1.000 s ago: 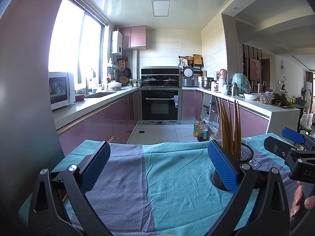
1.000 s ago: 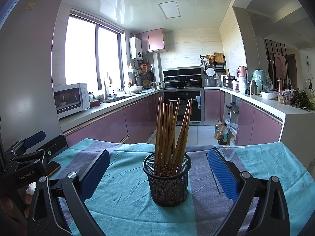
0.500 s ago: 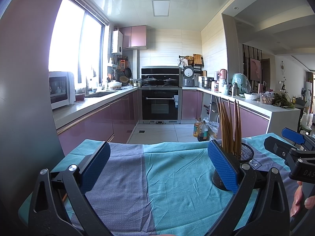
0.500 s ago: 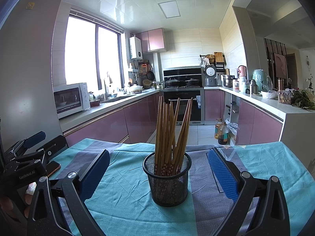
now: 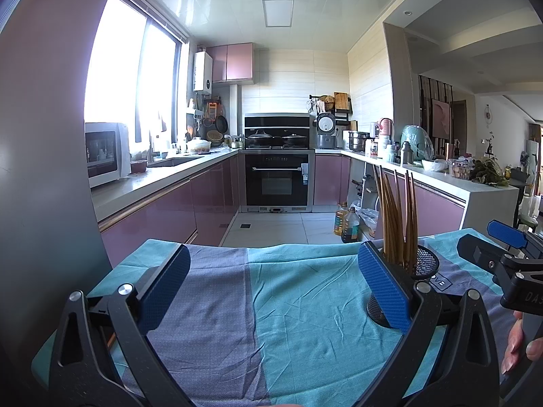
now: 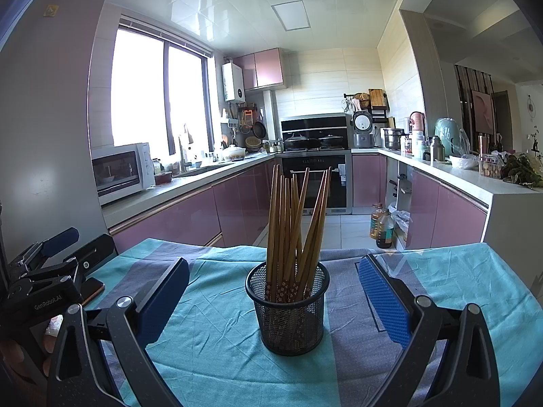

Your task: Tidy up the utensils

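Observation:
A black mesh cup (image 6: 288, 308) stands upright on the teal and grey cloth (image 6: 210, 349), holding several wooden chopsticks (image 6: 295, 224) that lean apart. My right gripper (image 6: 271, 296) is open, its blue pads on either side of the cup and apart from it. In the left wrist view the same cup (image 5: 422, 264) with its chopsticks (image 5: 397, 217) sits partly hidden behind the right pad. My left gripper (image 5: 271, 286) is open over bare cloth (image 5: 288, 322), with nothing between its fingers. The right gripper (image 5: 505, 257) shows at that view's right edge.
A phone (image 6: 91, 288) lies on the cloth near the left gripper (image 6: 51, 271). Beyond the table's far edge is a kitchen floor with oil bottles (image 6: 381, 225), pink cabinets, an oven (image 5: 276, 178) and a microwave (image 6: 120, 171). A grey wall stands close on the left.

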{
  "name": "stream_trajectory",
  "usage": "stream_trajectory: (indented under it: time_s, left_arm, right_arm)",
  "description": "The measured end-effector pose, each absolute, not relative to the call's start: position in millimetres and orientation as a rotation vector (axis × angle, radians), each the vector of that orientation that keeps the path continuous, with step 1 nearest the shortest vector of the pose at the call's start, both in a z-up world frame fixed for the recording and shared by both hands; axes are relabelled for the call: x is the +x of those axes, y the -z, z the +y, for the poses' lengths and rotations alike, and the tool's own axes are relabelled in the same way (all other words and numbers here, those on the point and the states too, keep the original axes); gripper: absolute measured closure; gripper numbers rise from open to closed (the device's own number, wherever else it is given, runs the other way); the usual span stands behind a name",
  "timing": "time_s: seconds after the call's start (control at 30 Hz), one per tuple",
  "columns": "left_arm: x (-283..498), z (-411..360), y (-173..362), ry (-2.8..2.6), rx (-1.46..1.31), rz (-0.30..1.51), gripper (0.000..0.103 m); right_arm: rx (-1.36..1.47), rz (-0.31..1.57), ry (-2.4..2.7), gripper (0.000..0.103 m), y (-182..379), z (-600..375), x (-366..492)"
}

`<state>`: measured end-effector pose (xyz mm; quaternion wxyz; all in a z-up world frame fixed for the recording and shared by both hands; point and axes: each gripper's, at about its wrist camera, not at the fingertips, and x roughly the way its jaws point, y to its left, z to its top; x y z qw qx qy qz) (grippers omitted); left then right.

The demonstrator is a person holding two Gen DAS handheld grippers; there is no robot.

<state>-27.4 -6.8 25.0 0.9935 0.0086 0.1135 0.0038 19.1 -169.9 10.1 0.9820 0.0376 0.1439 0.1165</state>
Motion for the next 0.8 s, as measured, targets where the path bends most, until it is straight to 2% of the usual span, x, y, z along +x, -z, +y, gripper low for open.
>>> stream_trajectory:
  time_s: [0.53, 0.67, 0.8]
  left_arm:
    - [-24.5, -9.1, -18.5, -0.022, 0.032, 0.244, 0.006]
    - [-8.5, -2.0, -10.5, -0.016, 0.016, 0.325, 0.006]
    - [15.7, 11.1, 8.7, -0.027, 0.008, 0.451, 0.006]
  right_arm:
    - [0.073, 0.304, -0.226, 0.006, -7.5, -172.2, 20.0]
    - [0.067, 0.397, -0.145, 0.006, 5.2, -194.7, 34.7]
    - [0.029, 0.593, 0.040, 0.006, 38.9, -237.9, 66.9]
